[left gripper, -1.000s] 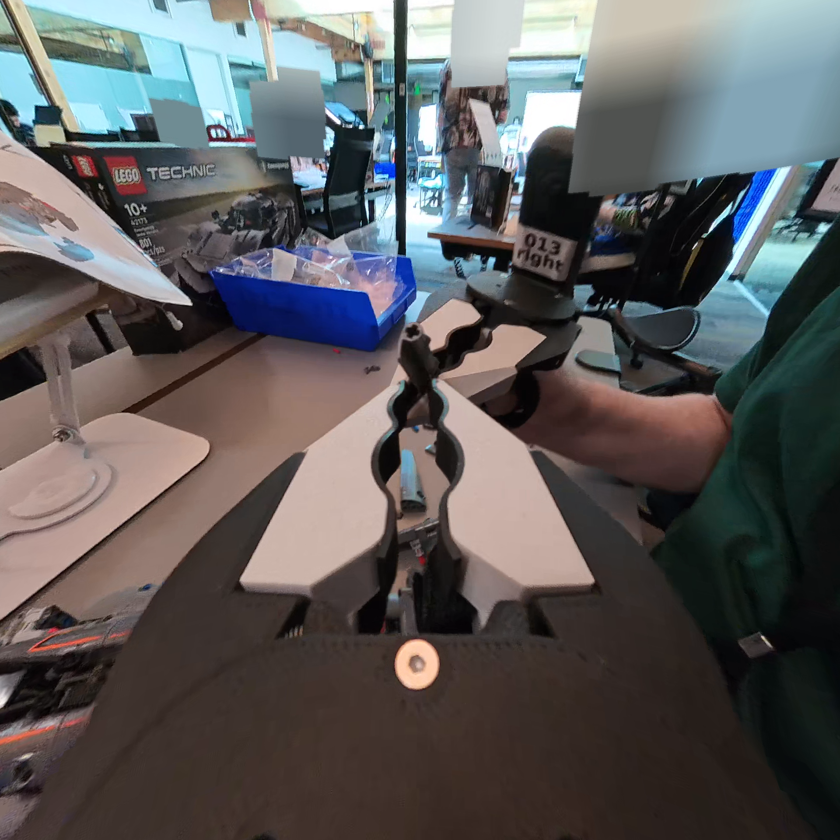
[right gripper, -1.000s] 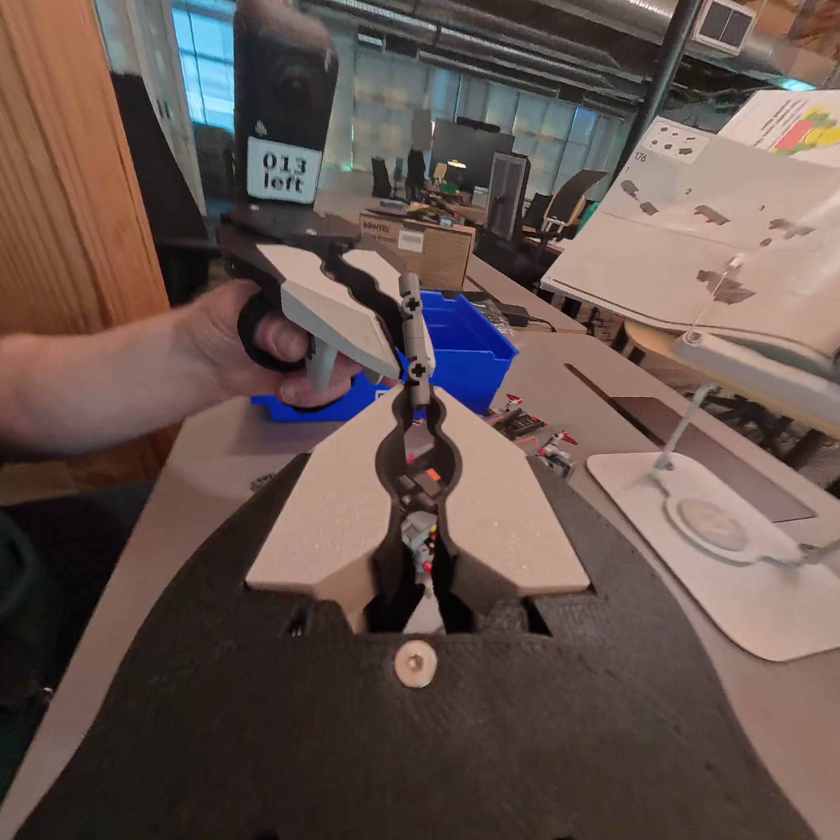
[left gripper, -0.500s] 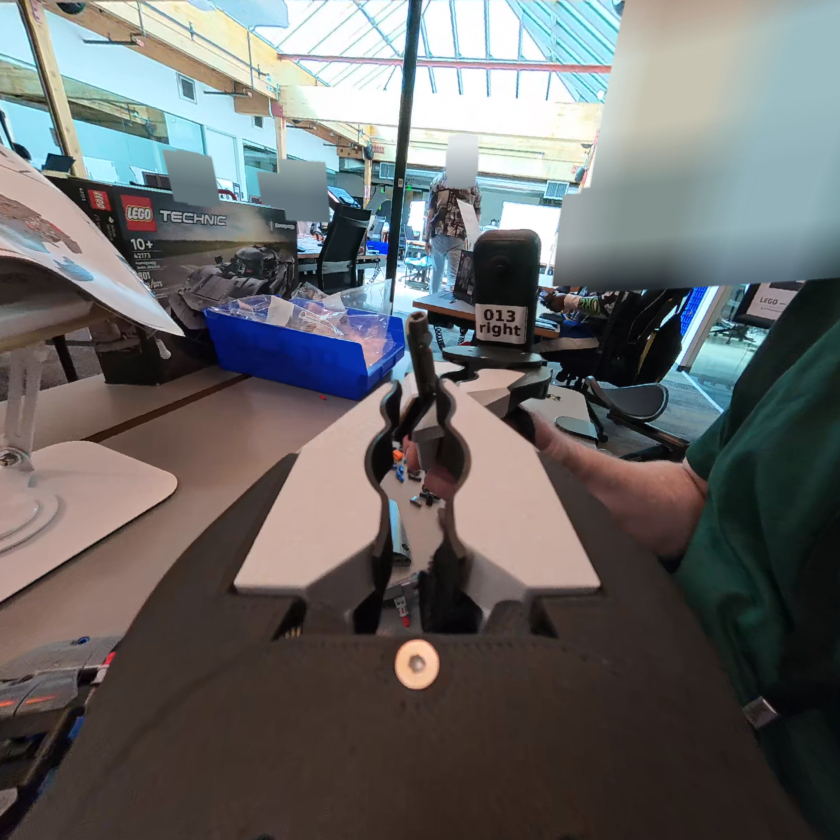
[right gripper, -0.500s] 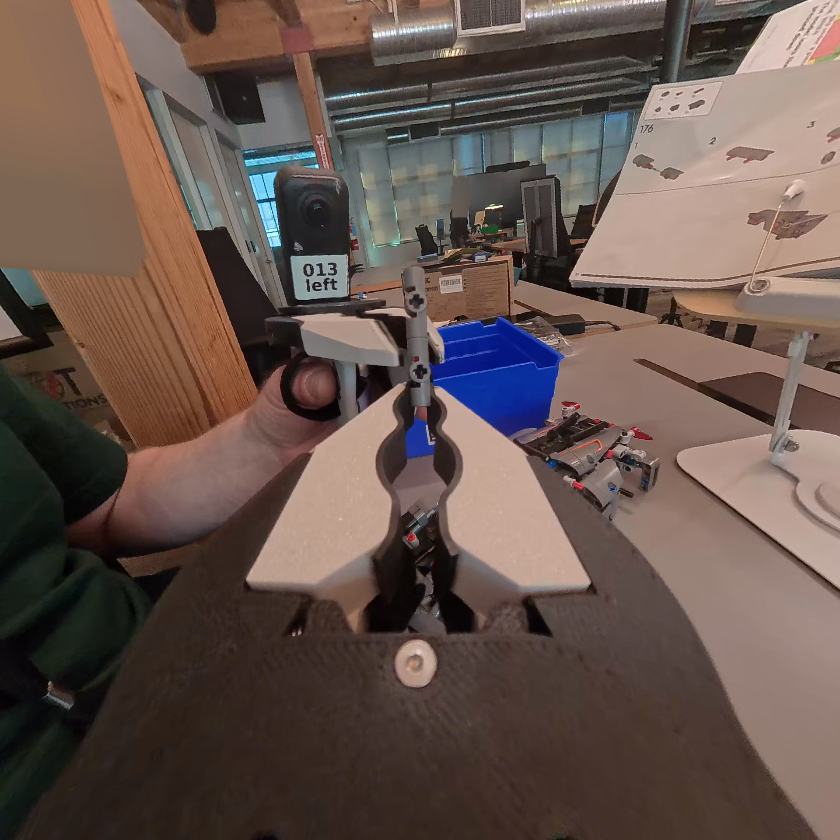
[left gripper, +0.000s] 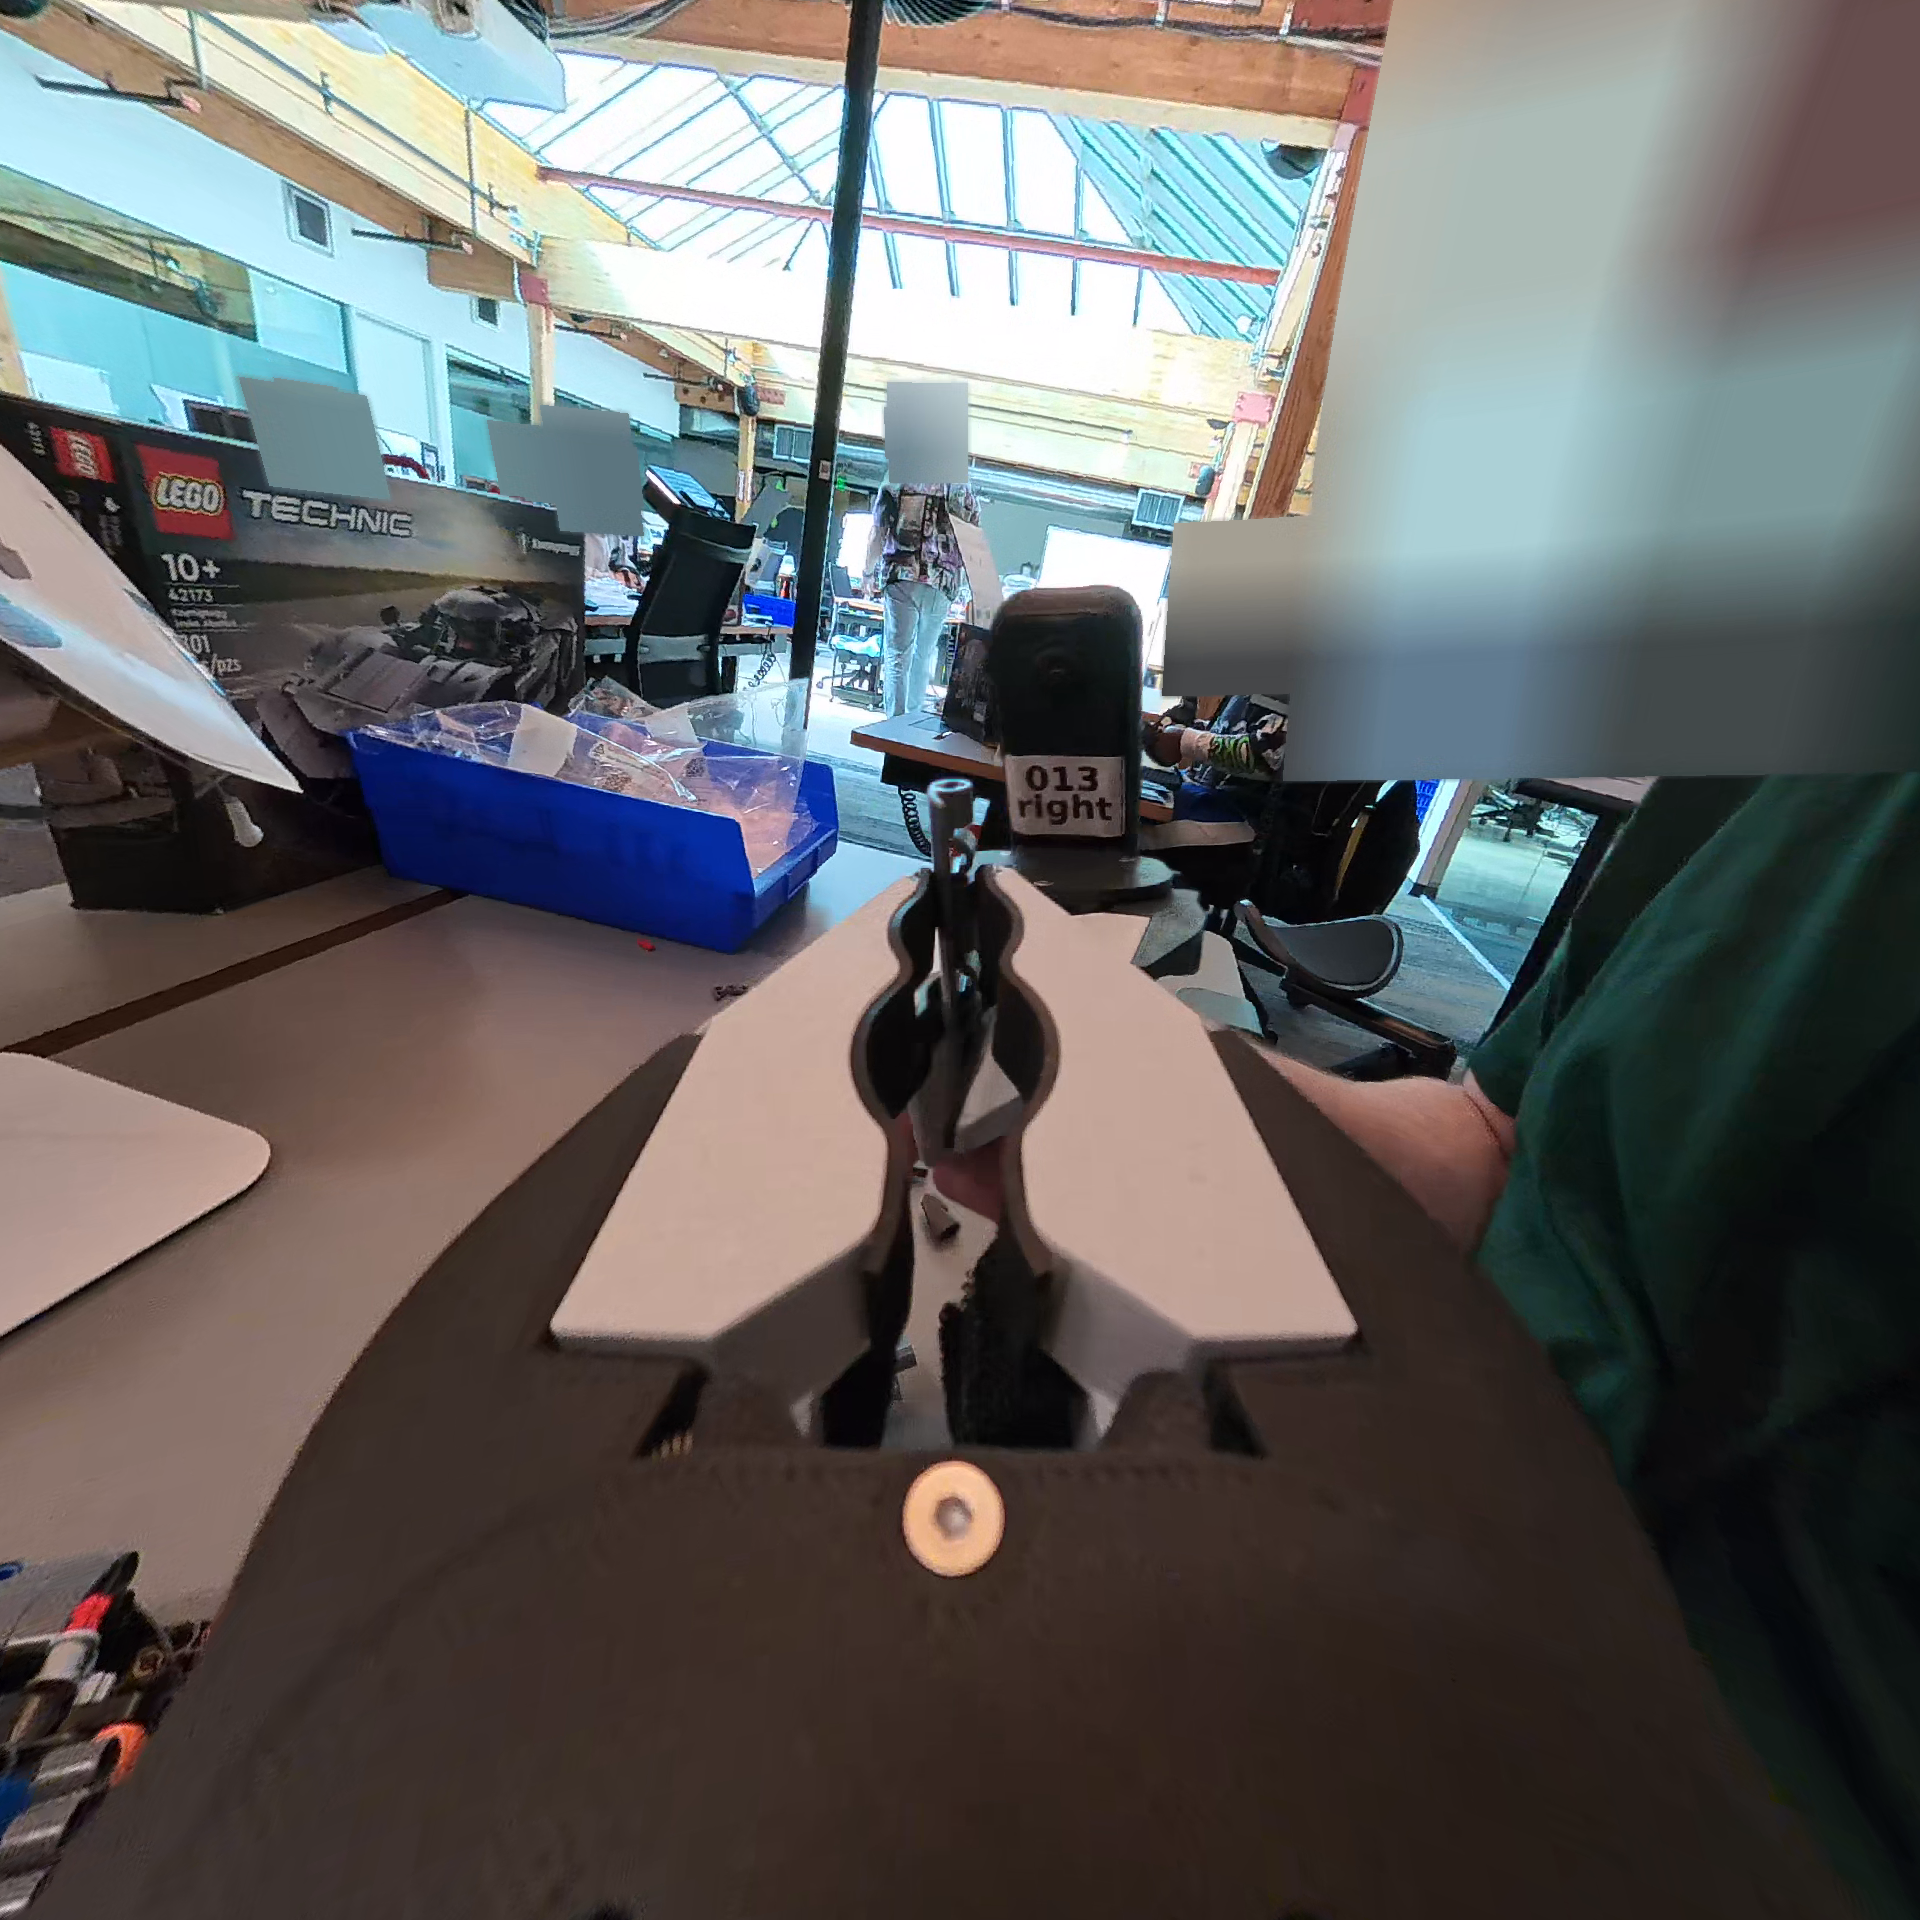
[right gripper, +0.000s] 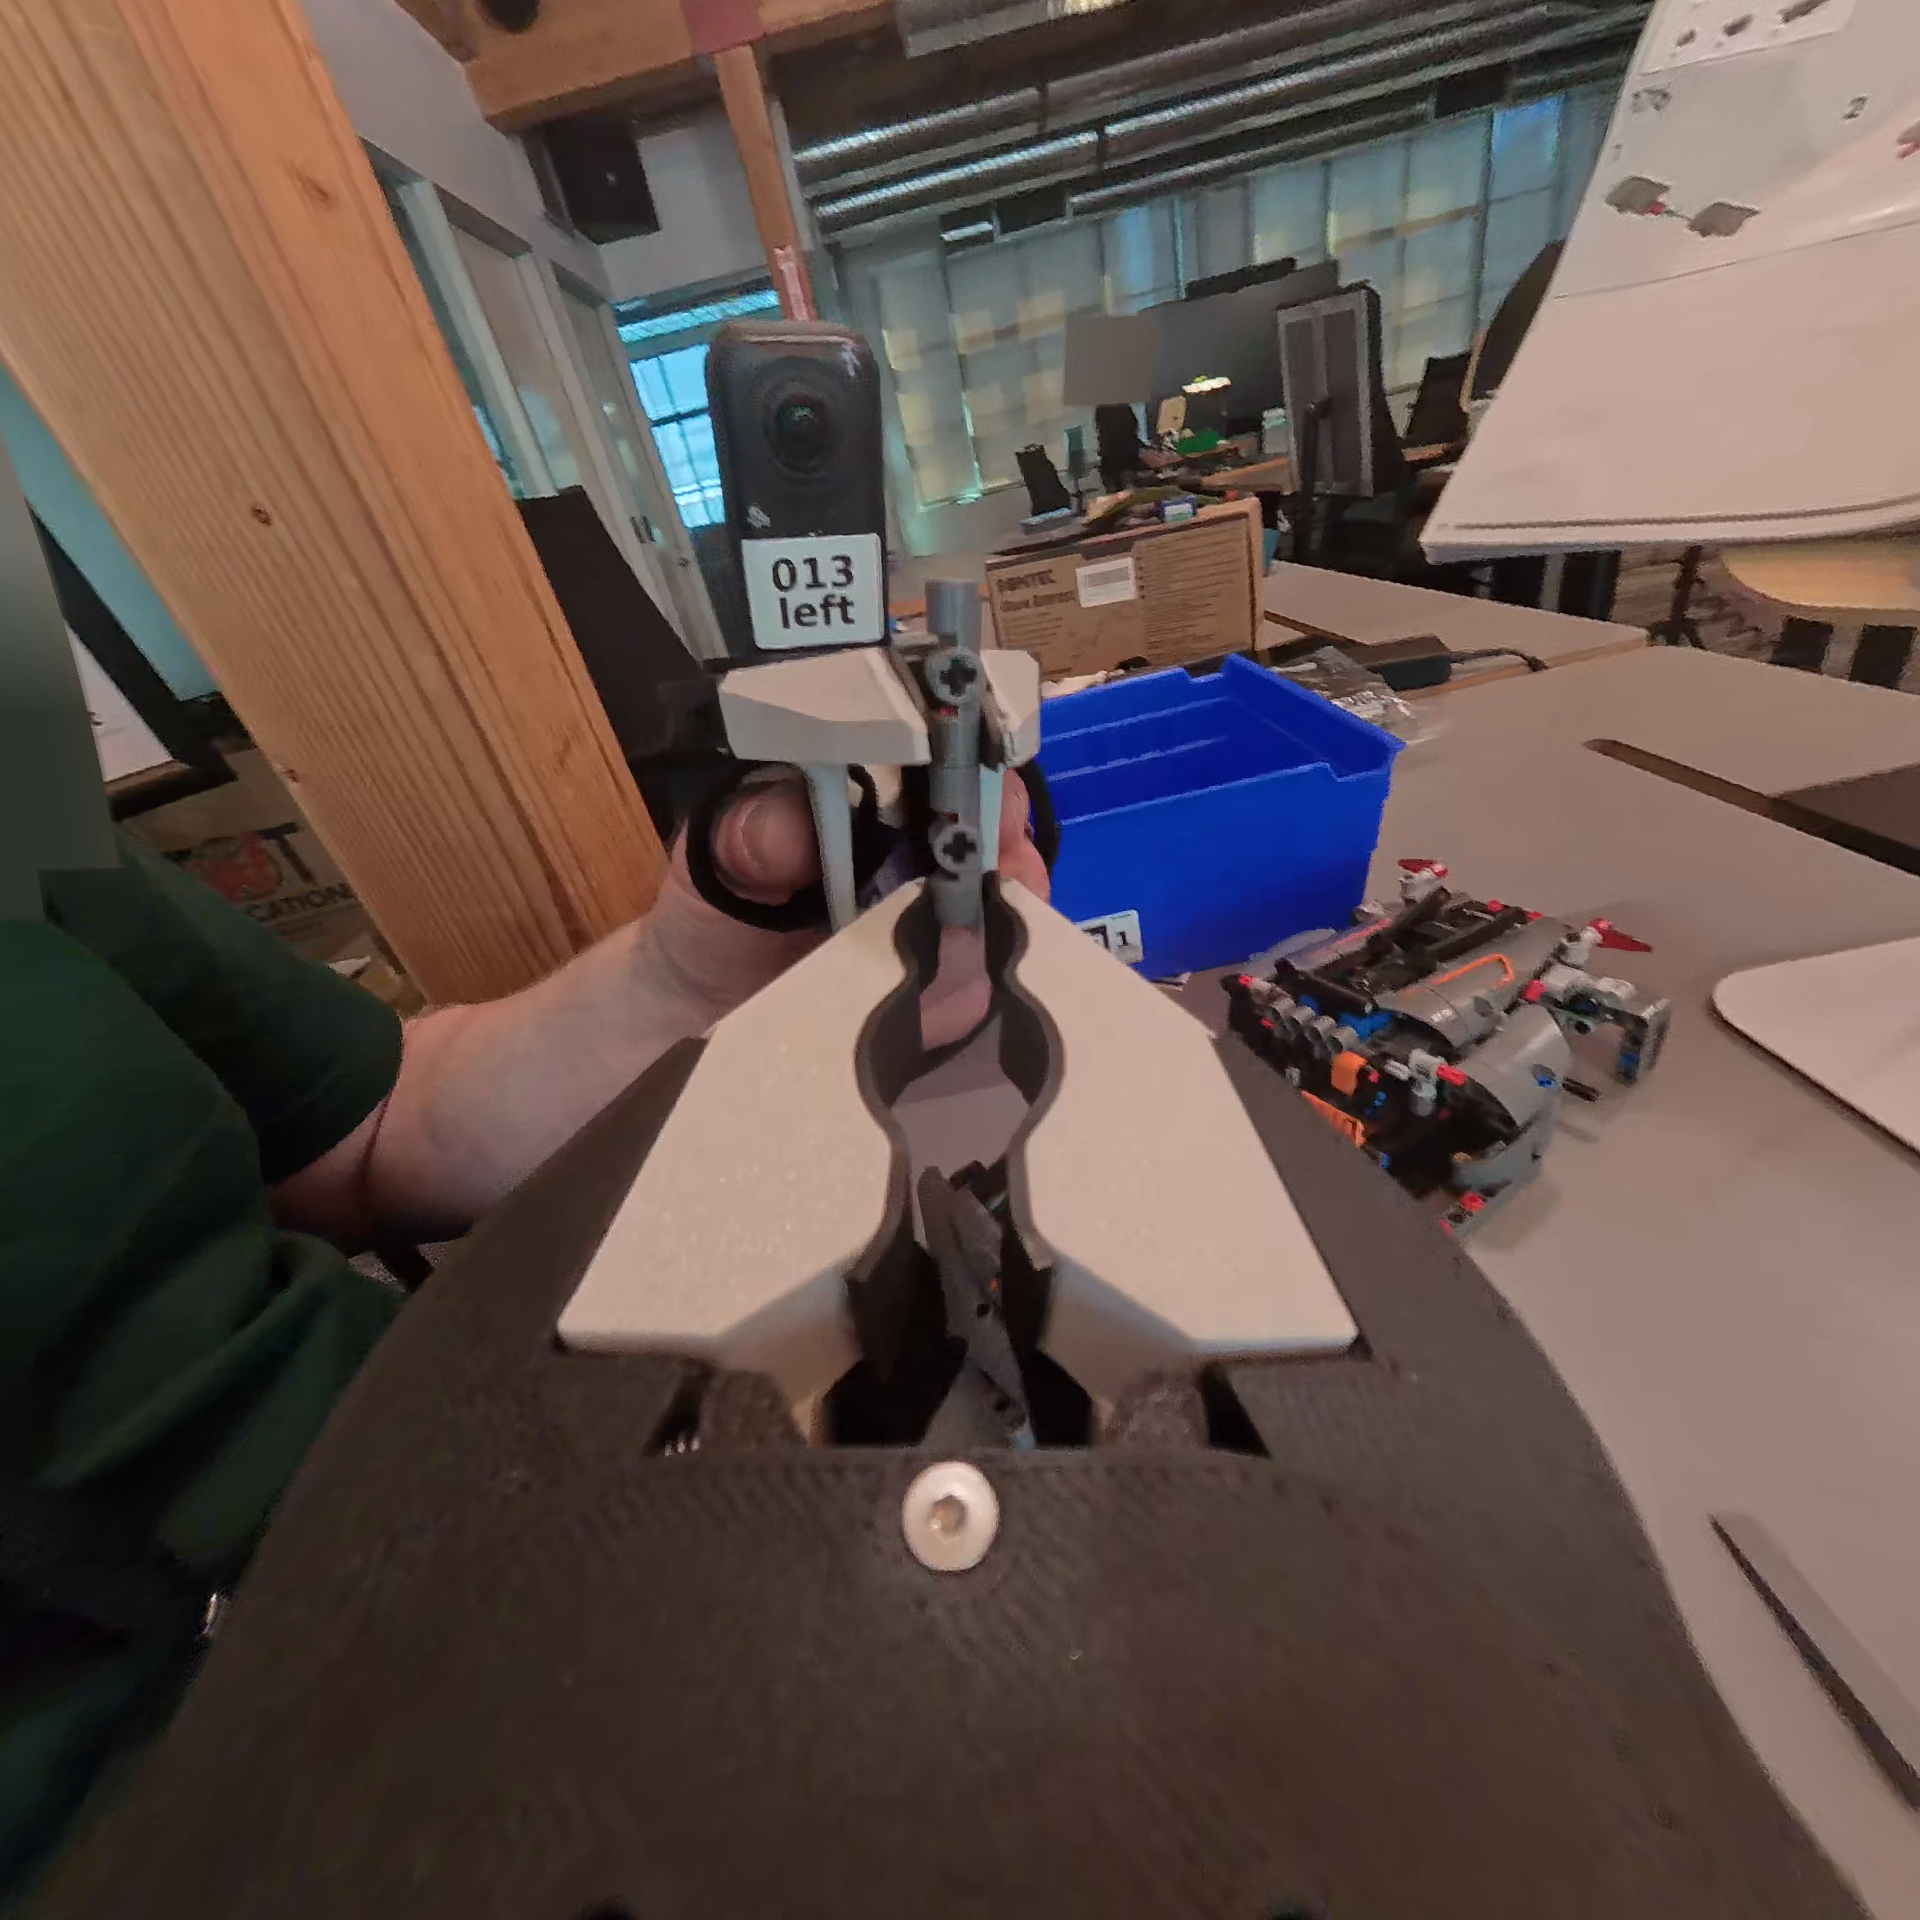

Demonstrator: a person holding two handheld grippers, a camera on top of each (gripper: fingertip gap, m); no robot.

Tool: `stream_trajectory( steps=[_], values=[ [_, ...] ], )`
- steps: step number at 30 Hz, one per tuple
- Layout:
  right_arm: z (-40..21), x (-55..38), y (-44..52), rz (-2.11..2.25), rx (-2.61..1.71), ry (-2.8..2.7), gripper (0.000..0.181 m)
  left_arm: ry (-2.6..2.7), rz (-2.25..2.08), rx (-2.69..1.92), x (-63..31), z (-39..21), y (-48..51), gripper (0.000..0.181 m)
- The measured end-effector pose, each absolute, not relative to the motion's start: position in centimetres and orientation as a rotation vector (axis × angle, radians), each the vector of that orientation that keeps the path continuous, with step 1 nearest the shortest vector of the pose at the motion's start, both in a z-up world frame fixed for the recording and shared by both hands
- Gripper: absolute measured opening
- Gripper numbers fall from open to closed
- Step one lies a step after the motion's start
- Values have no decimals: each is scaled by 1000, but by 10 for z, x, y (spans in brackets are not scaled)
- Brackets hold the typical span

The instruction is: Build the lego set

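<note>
Both hand-held grippers are raised above the surface (right gripper: 1714, 1299) and meet tip to tip over one small grey piece (right gripper: 956, 769) — a thin upright bar with two cross-shaped holes and a stub on top. The right hand-held gripper (right gripper: 956, 904) is closed on the bar's lower end, and the left hand-held gripper (left gripper: 951, 894) is closed on it from the far side, a little higher up; in the left wrist view the same bar pokes up from between its tips, with the right one's camera block just behind. So the piece is held in the air by both at once, well clear of everything else

As for progress, a good part of the build looks done. A partly built car (right gripper: 1444, 1049) — dark grey shell, black frame, orange, blue and red bits — lies on the surface to the right, just beside the blue bin (right gripper: 1205, 800), and nobody is touching it. It seems far from finished: the frame is open at one end. A second blue bin (left gripper: 582, 831) holds clear bags, and the set's box (left gripper: 312, 623) stands behind it. The instruction booklet (right gripper: 1714, 343) is propped open on a stand, which suggests many steps remain

My guess is that this small sub-part is being put together or adjusted now, and it has yet to be fitted onto the car
</note>
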State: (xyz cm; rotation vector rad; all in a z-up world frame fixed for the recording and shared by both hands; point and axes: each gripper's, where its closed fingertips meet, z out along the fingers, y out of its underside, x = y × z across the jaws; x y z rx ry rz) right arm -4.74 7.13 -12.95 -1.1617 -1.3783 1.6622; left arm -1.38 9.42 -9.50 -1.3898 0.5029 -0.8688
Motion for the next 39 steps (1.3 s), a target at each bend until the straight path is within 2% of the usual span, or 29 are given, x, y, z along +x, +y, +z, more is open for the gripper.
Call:
stream_trajectory(
  steps=[3,9,12,16,22,26,31,39],
  values=[
    [-139,-31,91,1563,-1264,-1358,17,515,-860,-1402,-18,-92,95,4],
    [-196,74,205,648,-1663,-1385,4,570,-830,-1438,-17,-94,107,4],
    [-195,133,235,479,-1822,-1317,0,584,-837,-1473,-18,-97,118,4],
    [-207,173,228,384,-1988,-1369,2,608,-878,-1479,-14,-100,123,4],
    [-254,151,183,535,-2033,-1527,7,579,-936,-1502,-15,-114,127,4],
    [-284,148,173,472,-2095,-1548,10,586,-940,-1517,-11,-119,129,4],
    [-293,143,174,518,-2151,-1435,15,595,-926,-1527,-6,-122,131,4],
    [-309,142,179,477,-2200,-1341,10,604,-946,-1537,1,-126,133,4]
  ],
)
